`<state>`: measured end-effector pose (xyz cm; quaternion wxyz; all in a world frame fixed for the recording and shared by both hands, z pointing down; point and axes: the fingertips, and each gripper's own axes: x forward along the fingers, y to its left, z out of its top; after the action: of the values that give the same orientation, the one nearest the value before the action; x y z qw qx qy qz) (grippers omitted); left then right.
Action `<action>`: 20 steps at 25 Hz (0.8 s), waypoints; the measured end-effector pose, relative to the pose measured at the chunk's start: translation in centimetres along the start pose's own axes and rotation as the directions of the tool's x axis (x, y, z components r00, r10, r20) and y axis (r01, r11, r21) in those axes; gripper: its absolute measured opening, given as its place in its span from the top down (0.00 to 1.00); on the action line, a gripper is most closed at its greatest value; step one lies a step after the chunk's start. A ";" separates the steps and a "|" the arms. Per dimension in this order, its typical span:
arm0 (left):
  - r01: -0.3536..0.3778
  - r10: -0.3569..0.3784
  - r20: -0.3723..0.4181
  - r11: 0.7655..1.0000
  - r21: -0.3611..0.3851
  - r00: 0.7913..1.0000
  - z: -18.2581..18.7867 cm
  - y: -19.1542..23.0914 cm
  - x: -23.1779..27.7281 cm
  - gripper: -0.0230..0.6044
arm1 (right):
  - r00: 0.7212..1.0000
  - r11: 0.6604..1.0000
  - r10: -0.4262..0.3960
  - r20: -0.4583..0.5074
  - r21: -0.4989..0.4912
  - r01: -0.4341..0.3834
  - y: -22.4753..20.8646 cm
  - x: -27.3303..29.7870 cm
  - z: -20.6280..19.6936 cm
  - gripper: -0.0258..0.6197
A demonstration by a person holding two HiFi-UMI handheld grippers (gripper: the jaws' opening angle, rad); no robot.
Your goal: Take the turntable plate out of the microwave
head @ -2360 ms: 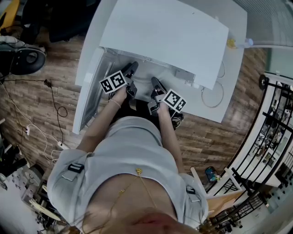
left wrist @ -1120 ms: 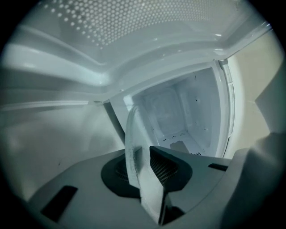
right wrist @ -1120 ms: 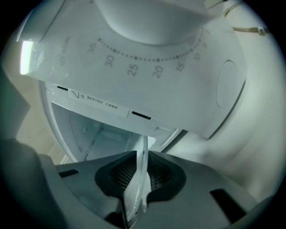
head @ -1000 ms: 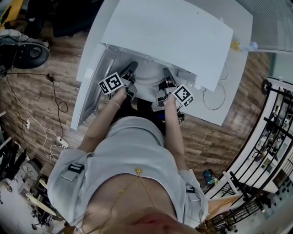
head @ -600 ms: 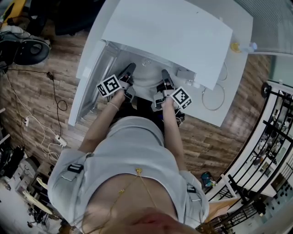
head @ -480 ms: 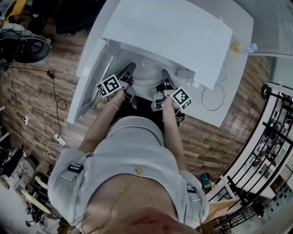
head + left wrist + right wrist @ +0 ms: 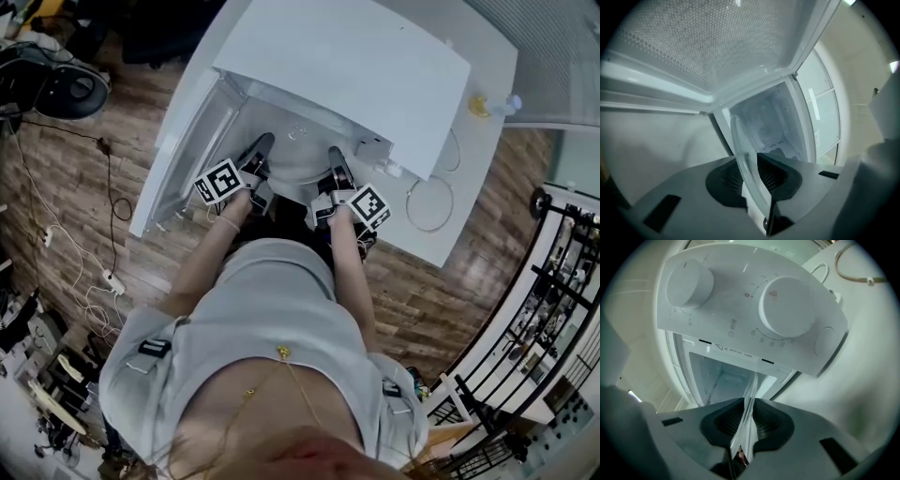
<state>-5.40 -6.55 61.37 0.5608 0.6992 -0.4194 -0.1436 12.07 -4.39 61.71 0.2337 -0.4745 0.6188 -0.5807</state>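
Observation:
The clear glass turntable plate (image 7: 298,157) hangs level in front of the open white microwave (image 7: 347,66), at the mouth of its cavity. My left gripper (image 7: 255,156) is shut on the plate's left rim and my right gripper (image 7: 336,165) on its right rim. In the left gripper view the plate (image 7: 746,168) runs edge-on between the dark ribbed pads, with the cavity (image 7: 776,124) behind it. The right gripper view also shows the plate (image 7: 749,414) pinched edge-on, below the control panel's two knobs (image 7: 783,305).
The microwave door (image 7: 178,155) stands swung open at the left, its mesh window (image 7: 703,42) above my left gripper. The microwave rests on a white table (image 7: 469,197) bearing a looped cable (image 7: 427,202). Cables lie on the wooden floor (image 7: 84,216); a black railing (image 7: 553,281) stands right.
Both grippers have drawn back a little toward the person and risen with the plate between them. More of the plate now shows outside the cavity.

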 end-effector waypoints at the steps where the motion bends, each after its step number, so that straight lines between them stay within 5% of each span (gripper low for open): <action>1: 0.002 -0.002 0.004 1.000 -0.003 1.000 -0.1 -0.2 -0.3 0.82 | 1.000 1.000 0.006 -0.004 -0.005 -0.006 0.3 -0.2 0.0 0.86; 20: 0.092 -0.093 0.038 0.995 0.023 0.995 0.1 -3.6 -5.7 0.82 | 0.999 0.997 0.048 0.026 -0.062 -0.046 4.6 -4.2 -2.3 0.87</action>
<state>-7.40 -2.33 56.49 0.5377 0.7209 -0.3990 -0.1786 10.52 -0.22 56.76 0.2411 -0.4747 0.6442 -0.5491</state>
